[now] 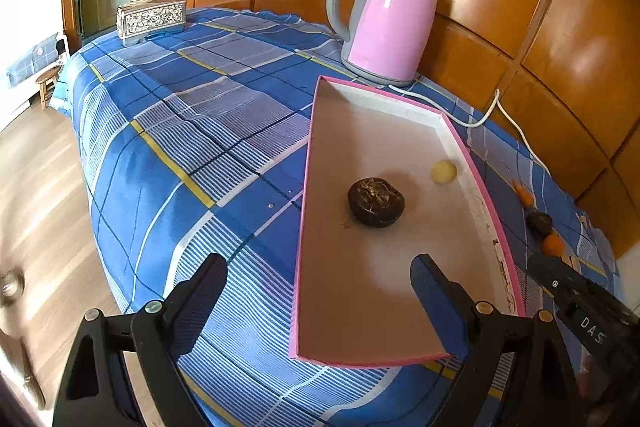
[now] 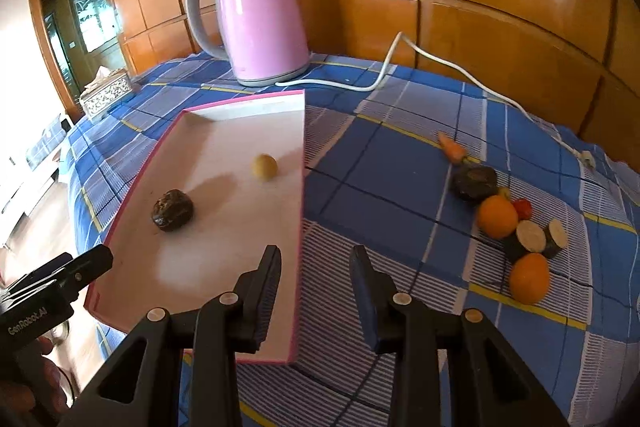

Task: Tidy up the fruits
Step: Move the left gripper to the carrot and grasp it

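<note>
A shallow white tray with a pink rim [image 1: 360, 299] [image 2: 224, 131] lies on the blue checked cloth. Inside it sit a dark wrinkled fruit [image 1: 376, 202] [image 2: 172, 215] and a small yellow ball-shaped fruit [image 1: 443, 171] [image 2: 264, 167]. My left gripper [image 1: 320, 283] is open wide, its fingers straddling the tray's left wall. My right gripper [image 2: 318, 267] hangs over the tray's right wall, jaws a little apart and gripping nothing. To the right on the cloth lie a carrot [image 2: 452, 148], another dark fruit [image 2: 475, 183], two oranges [image 2: 498, 217] [image 2: 529, 278] and two cut dark-skinned pieces [image 2: 530, 237].
A pink kettle [image 1: 386, 15] [image 2: 260, 23] stands behind the tray, its white cable [image 2: 400, 67] trailing right across the cloth. A patterned tissue box [image 1: 151, 17] sits at the far left corner. The table drops off to the wooden floor [image 1: 44, 187] on the left.
</note>
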Demonstrator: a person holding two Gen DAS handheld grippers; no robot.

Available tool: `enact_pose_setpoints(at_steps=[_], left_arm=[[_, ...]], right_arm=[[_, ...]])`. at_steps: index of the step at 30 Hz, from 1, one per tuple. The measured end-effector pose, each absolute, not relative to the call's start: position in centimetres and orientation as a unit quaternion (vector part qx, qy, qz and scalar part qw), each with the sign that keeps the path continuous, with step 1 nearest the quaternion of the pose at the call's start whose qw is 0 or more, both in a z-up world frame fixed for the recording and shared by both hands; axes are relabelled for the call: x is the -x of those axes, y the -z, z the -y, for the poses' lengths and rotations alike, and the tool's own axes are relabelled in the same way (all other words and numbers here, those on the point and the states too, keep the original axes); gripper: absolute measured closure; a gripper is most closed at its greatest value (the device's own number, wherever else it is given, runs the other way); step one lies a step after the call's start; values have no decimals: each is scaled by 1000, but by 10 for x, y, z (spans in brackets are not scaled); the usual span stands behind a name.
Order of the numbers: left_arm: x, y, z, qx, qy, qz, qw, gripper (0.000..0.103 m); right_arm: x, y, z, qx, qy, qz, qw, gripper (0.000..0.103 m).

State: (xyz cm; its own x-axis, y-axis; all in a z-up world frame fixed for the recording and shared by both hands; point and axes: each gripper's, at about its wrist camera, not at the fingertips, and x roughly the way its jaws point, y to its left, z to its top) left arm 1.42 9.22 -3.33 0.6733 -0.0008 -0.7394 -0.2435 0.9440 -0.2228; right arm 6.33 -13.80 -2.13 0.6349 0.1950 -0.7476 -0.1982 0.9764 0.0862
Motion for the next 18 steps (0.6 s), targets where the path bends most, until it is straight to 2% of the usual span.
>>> enact_pose_setpoints(at_steps=[8, 10, 12, 18], left_arm=[[-14, 34, -83, 139, -58, -402, 903, 10], [-14, 34, -80, 136, -56, -402, 904, 10], [-14, 34, -78, 134, -53, -401, 905, 10], [-15, 33, -68, 127, -36, -403, 906, 10]], right_arm=[[-54, 23, 156, -10, -81, -409, 909, 66], [-50, 23, 164, -17, -68, -407, 911, 59], [-48, 25, 177, -27, -52, -406, 912, 56], [-41, 35, 222, -59, 7, -417, 907, 55]])
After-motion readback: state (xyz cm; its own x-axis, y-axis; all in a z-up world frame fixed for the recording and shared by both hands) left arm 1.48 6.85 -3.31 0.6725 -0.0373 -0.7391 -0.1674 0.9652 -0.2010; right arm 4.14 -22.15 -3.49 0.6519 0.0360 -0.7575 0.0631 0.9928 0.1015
